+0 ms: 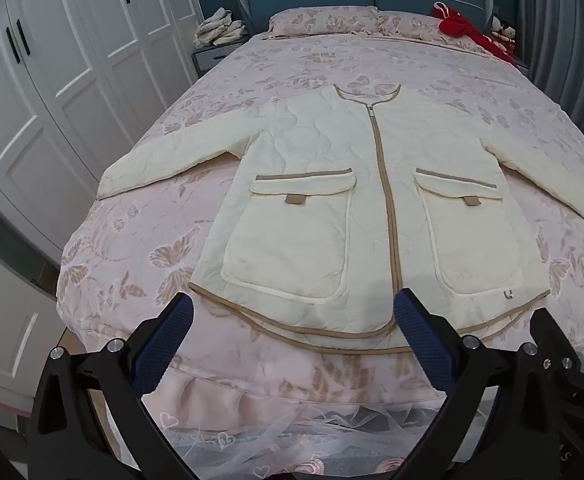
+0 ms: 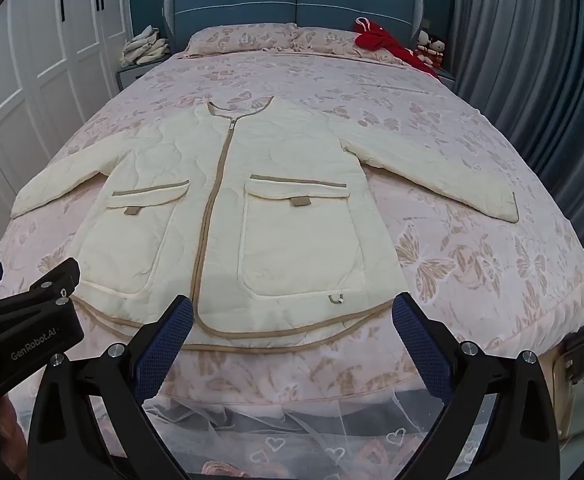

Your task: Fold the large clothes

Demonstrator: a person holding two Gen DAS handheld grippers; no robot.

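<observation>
A cream quilted jacket [image 1: 315,168] with tan trim, a zipped front and two flap pockets lies flat, face up, on the bed, sleeves spread to both sides. It also shows in the right wrist view [image 2: 292,168]. My left gripper [image 1: 293,312] is open and empty, held just in front of the jacket's hem at the foot of the bed. My right gripper [image 2: 292,312] is open and empty, in front of the hem's right half. The left gripper's body shows in the right wrist view [image 2: 24,320]; the right gripper's body shows in the left wrist view [image 1: 563,356].
The bed [image 1: 331,60] has a pink butterfly quilt, pillows [image 1: 323,20] and a red garment [image 1: 463,28] at the blue headboard. A white wardrobe [image 1: 52,80] stands on the left, with a nightstand holding folded clothes [image 1: 220,32]. Grey curtains [image 2: 531,60] hang on the right.
</observation>
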